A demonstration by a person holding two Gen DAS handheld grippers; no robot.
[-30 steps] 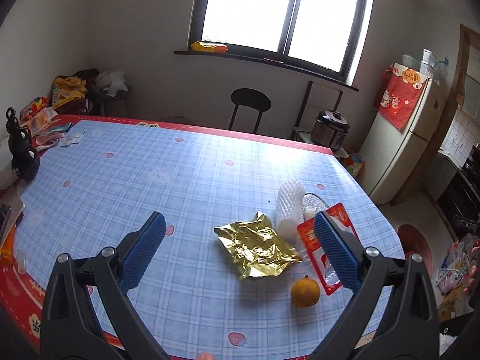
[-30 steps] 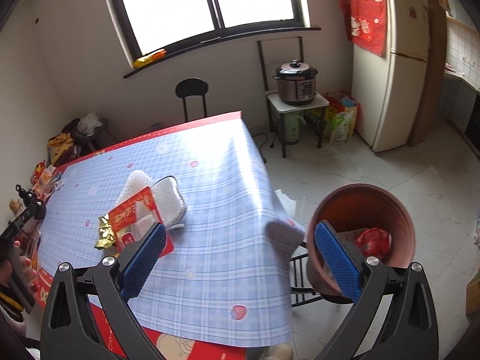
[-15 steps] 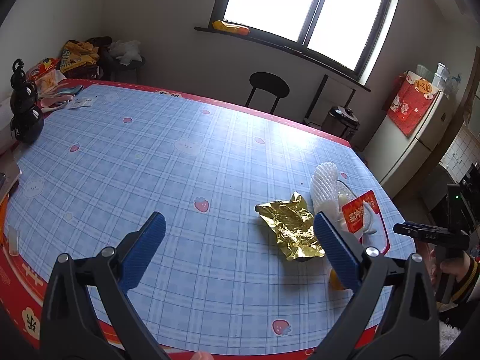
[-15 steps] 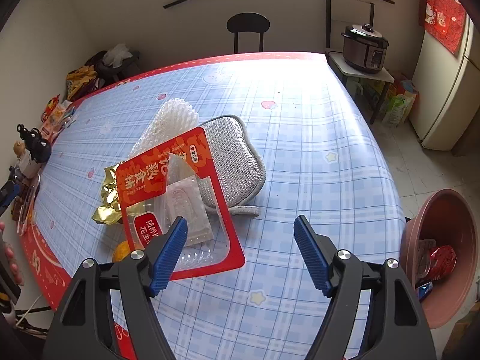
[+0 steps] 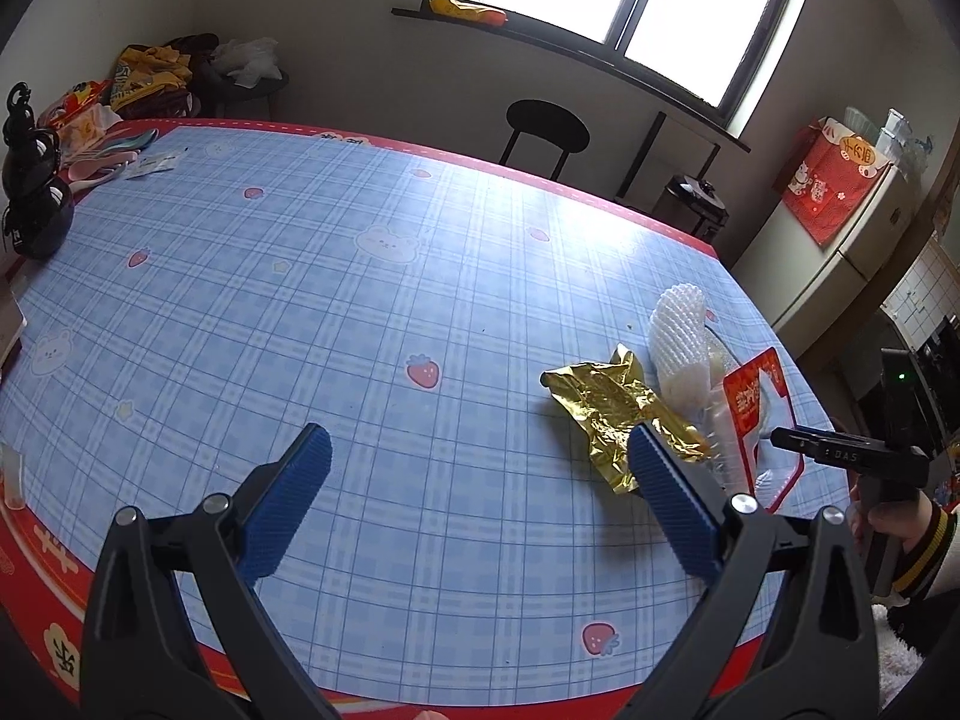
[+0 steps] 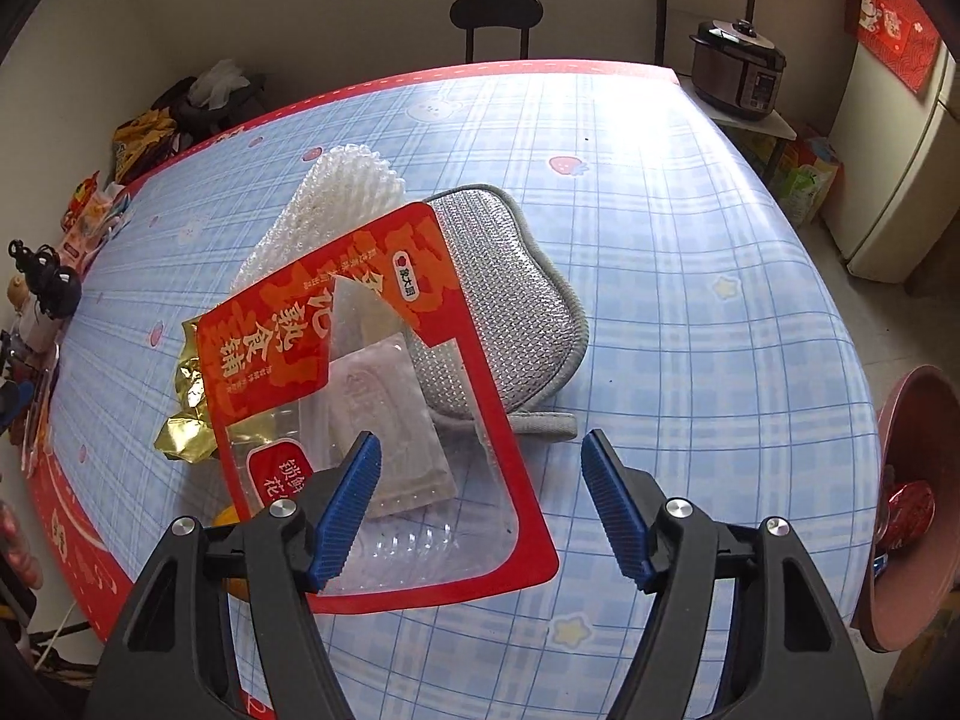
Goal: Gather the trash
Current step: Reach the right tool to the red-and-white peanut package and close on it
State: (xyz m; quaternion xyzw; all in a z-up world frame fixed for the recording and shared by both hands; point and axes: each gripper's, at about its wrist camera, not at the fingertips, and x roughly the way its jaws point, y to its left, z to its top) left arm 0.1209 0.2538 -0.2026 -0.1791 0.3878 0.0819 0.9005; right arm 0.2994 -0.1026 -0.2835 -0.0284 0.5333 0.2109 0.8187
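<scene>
Closing in on the red food pouch [image 6: 384,396] with the right gripper [image 6: 480,504], jaws narrowing but not yet pressing on anything, the pouch's lower right corner lying between and just under the blue pads [image 6: 345,510]; lying flat near the bench [image 6: 690,312] edge, overlapping a grey mesh pad [image 6: 510,300], a white foam fruit net [image 6: 336,192] and a crumpled gold foil wrapper [image 6: 186,420], with an orange fruit [image 6: 228,517] peeking out beneath its left side; best taken, probably, by lowering until one pad slides under the slightly lifted red border and the other comes down on top, pinching the stiff printed rim rather than the slippery clear window; worth keeping the pinch near the corner so the mesh pad stays out of the bite; then lifting straight up before swinging toward the reddish-brown bin [image 6: 912,510] standing beside the bench at the right, so nothing beneath gets dragged off the edge; left gripper [image 5: 480,492] hovering released over bare tablecloth, nothing between its jaws, well placed to reach for the foil wrapper [image 5: 612,414] close by its right pad once the pouch is clear.
</scene>
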